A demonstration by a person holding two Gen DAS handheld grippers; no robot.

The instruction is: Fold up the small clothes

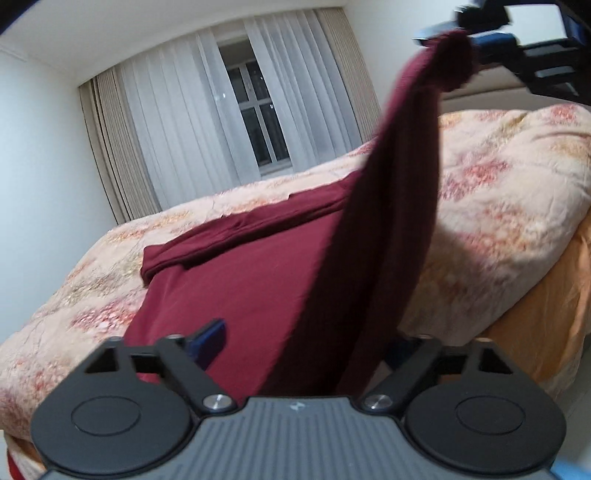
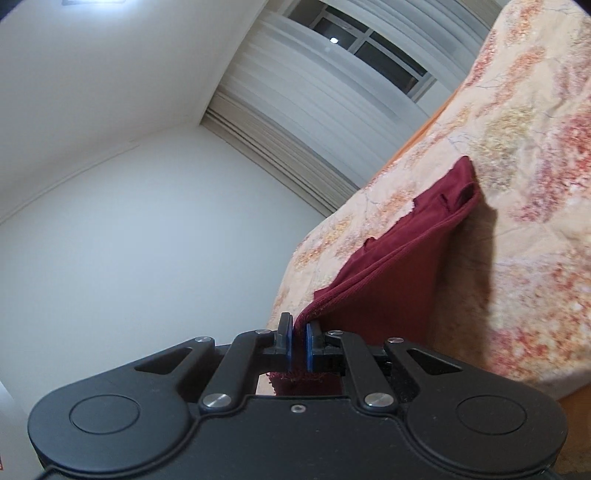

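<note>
Left wrist: raised maroon garment screens floral bedspread.

A raised maroon cloth hangs across the bed, blocking passage; the bed right of it lies open.

Left gripper – right finger hidden behind hanging fold of dark maroon knit garment; only left blue pad shows, so grip on cloth cannot be told. Raised part of garment motion-blurred. Right gripper in left wrist view cut off by top edge, its pads largely covered by bunched cloth. Bed with peach floral quilt cut off at right and bottom edges. Garment's near hem hidden under right gripper body in right wrist view.
</note>
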